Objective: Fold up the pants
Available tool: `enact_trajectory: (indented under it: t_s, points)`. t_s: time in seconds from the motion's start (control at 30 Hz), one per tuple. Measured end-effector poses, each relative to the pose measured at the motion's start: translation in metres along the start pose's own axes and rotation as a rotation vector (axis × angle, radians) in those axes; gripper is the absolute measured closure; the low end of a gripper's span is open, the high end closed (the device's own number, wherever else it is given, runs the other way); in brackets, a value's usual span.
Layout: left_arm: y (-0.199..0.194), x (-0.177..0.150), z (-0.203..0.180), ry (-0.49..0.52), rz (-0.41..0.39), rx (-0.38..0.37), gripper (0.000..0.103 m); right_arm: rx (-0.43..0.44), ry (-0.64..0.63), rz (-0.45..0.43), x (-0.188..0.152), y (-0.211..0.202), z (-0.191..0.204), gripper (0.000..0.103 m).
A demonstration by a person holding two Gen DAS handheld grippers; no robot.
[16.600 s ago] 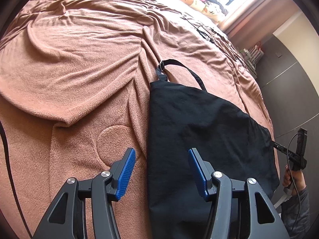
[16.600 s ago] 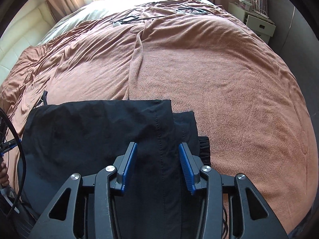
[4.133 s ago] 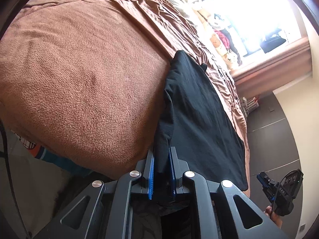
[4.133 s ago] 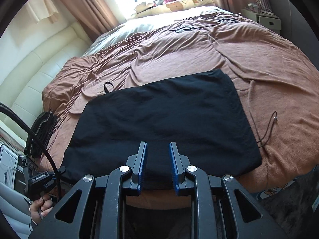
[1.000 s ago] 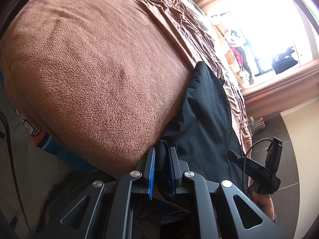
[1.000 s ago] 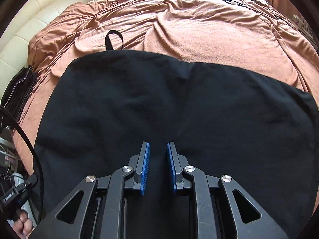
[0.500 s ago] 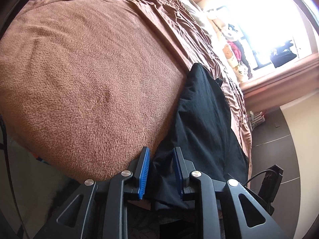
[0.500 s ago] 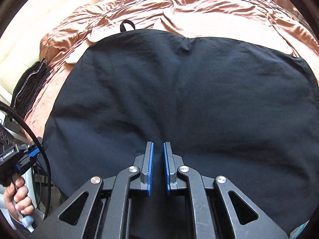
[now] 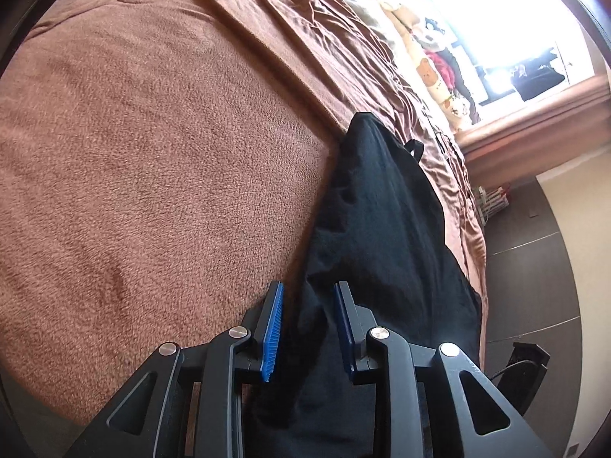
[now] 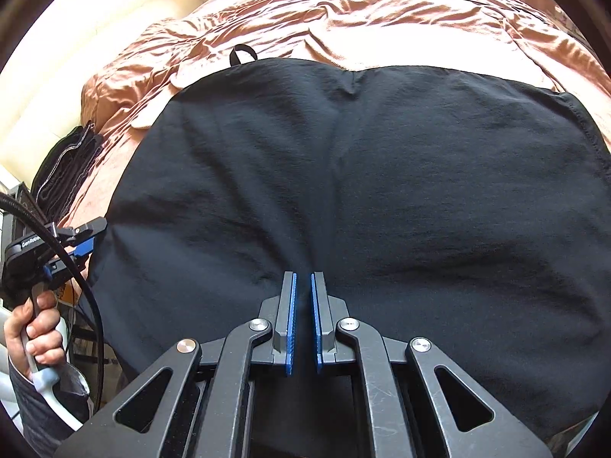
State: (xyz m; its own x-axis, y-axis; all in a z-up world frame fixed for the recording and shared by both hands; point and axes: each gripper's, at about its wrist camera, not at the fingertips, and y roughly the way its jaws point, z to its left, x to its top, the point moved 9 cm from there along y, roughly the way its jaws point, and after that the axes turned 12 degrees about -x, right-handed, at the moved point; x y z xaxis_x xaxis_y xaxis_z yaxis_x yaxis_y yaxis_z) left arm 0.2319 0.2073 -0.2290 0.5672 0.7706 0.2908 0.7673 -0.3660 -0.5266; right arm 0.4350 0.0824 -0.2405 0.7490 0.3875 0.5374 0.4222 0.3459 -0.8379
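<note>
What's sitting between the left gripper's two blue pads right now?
In the left wrist view, a fold of the black pants runs between the left gripper's parted pads; its jaws have just been opening.

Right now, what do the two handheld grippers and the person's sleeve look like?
Both the left gripper and right gripper have black linkage arms, silver pivot bolts and ribbed blue pads. A black cable runs to the left one's pale handle. The sleeve is dark and quilted.

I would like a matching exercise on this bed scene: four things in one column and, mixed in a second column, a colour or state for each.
Things:
1. pants
2. blanket
3. left gripper
4. right gripper

States:
A. brown, covers the bed
B. jaws nearly shut on black cloth
C. black, spread flat
D. jaws apart, cloth edge between them

Pairs: 1-C, 2-A, 3-D, 4-B
</note>
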Motion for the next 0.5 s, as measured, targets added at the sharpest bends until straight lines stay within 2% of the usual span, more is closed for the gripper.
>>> enact_trajectory:
  t_s: [0.2, 0.27, 0.33, 0.5]
  points:
    - [0.011, -0.001, -0.008, 0.052, 0.045, 0.021, 0.077, 0.008, 0.008, -0.008, -0.002, -0.002, -0.002, 0.099]
    - [0.013, 0.000, -0.010, 0.054, 0.048, 0.021, 0.083, 0.008, 0.006, -0.013, -0.002, -0.003, -0.003, 0.099]
    - [0.013, 0.001, -0.013, 0.055, 0.048, 0.016, 0.094, 0.010, 0.009, -0.016, -0.003, -0.003, -0.004, 0.099]
    - [0.005, 0.006, -0.036, 0.107, 0.032, -0.001, 0.098, 0.023, 0.021, -0.019, -0.004, -0.004, -0.007, 0.099]
